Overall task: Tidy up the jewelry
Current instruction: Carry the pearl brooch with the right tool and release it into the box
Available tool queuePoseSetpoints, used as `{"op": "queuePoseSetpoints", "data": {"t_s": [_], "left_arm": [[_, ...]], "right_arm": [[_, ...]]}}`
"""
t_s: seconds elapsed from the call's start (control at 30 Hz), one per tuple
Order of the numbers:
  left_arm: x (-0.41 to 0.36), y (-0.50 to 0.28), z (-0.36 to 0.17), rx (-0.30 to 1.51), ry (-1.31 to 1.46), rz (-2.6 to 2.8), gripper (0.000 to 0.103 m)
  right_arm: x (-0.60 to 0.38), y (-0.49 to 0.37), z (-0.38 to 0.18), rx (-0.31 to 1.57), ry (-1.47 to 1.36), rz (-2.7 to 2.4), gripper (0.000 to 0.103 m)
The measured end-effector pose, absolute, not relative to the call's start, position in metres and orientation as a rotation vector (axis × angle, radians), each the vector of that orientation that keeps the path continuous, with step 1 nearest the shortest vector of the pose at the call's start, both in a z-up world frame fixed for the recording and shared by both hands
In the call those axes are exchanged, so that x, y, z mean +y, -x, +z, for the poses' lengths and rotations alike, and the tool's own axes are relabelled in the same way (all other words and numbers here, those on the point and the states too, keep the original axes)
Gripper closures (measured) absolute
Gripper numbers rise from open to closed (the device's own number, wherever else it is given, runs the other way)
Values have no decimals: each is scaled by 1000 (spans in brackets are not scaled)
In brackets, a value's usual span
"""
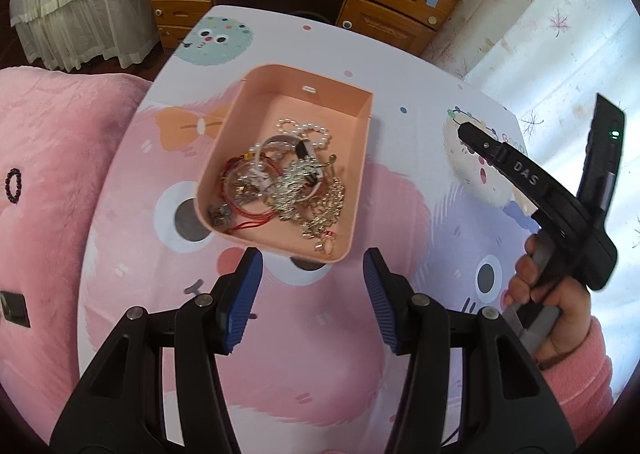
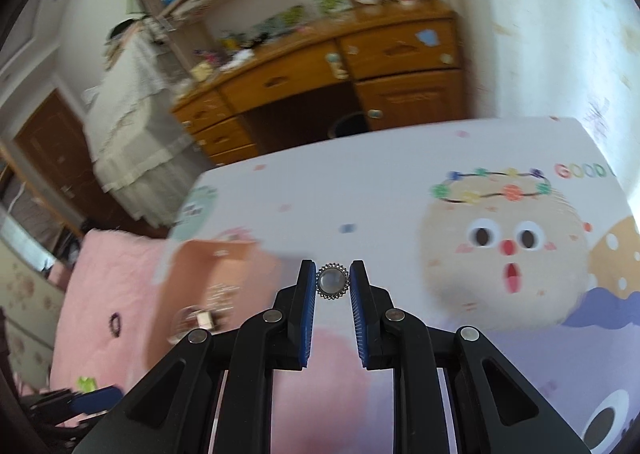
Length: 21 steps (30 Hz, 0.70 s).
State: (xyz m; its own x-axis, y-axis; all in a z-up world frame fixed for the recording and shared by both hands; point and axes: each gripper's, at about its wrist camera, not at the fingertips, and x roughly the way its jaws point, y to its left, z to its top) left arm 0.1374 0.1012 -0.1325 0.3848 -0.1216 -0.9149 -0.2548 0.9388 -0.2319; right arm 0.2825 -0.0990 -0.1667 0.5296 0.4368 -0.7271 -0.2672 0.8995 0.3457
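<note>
One small round brooch [image 2: 332, 280], pale stone in a toothed silver rim, is pinched between the tips of the right gripper [image 2: 332, 282], above the cartoon-print table [image 2: 400, 174]. The jaws stand narrow and grip only its rim. The left gripper [image 1: 312, 278] hangs spread wide and empty, just short of the near rim of the pink tray [image 1: 362, 158].

Tray already holds a tangle: pearl string [image 1: 308, 132], silver chains [image 1: 320, 210], red cord [image 1: 256, 224].

Judgement: the grip is shallow, so move slowly, keep the squeeze even, lower close over the tray floor before loosening.

Room: the tray's far half is bare, the best drop spot. The table left of the tray ends close to a pink blanket [image 1: 52, 158], where a dark bead bracelet [image 1: 14, 185] lies. The right side has more open tabletop. Right view is blurred, so the gap to the tray wall is uncertain.
</note>
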Motion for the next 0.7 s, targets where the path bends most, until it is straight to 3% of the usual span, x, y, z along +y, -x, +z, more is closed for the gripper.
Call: {"op": "queuePoseSetpoints", "data": {"t_s": [0.47,0.53,0.6,0.7], "left_arm": [[160,-67,-96,1074,391,94,54],[170,-57,-88,1058,387,90,54],[179,-47,-77,1033,362,81,54],[187,-33,-64,1000,338,67,54]], "right_arm": [[17,-186,-114,878,-93,597,86],[23,-177,-108,880,-101,564,78],[23,-167,-99,859,-134,521,60],[18,-146,-83,835,-168,475,52]]}}
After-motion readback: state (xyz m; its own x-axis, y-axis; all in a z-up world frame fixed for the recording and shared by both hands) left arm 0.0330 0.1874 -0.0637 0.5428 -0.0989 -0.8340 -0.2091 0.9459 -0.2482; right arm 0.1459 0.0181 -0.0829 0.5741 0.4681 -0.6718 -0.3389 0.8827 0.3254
